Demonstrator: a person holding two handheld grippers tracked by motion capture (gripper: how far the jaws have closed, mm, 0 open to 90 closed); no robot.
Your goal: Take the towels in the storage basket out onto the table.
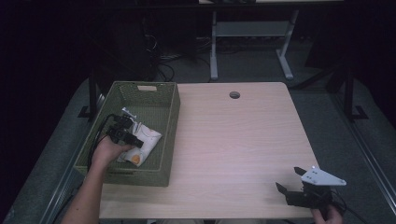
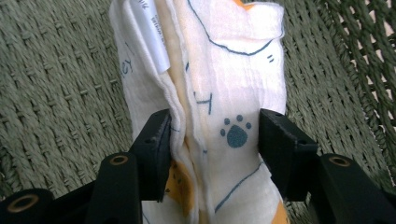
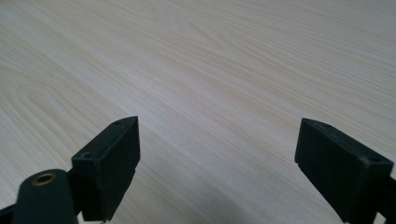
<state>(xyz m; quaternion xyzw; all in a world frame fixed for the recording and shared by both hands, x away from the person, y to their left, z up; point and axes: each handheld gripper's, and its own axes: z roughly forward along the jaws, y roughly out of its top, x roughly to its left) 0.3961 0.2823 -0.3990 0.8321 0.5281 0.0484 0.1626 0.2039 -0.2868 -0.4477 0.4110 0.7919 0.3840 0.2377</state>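
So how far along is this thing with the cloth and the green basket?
Done: the folded cloth lies inside the green basket. In hand: the left gripper has its jaws on either side of the cloth, pressing its folds, so a grip is made or nearly made. Left: the cloth is not yet lifted clear of the basket. The right gripper hangs open above the bare wooden table, holding nothing.

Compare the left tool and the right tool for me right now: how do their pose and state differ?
The left tool is down inside the green woven basket; the right tool is over the bare pale wooden table, near its front right corner. The left tool's jaws flank the folded white cloth with the blue paw print, pressing its sides; the right tool's jaws stand wide apart with nothing between them. Both have black jaws.
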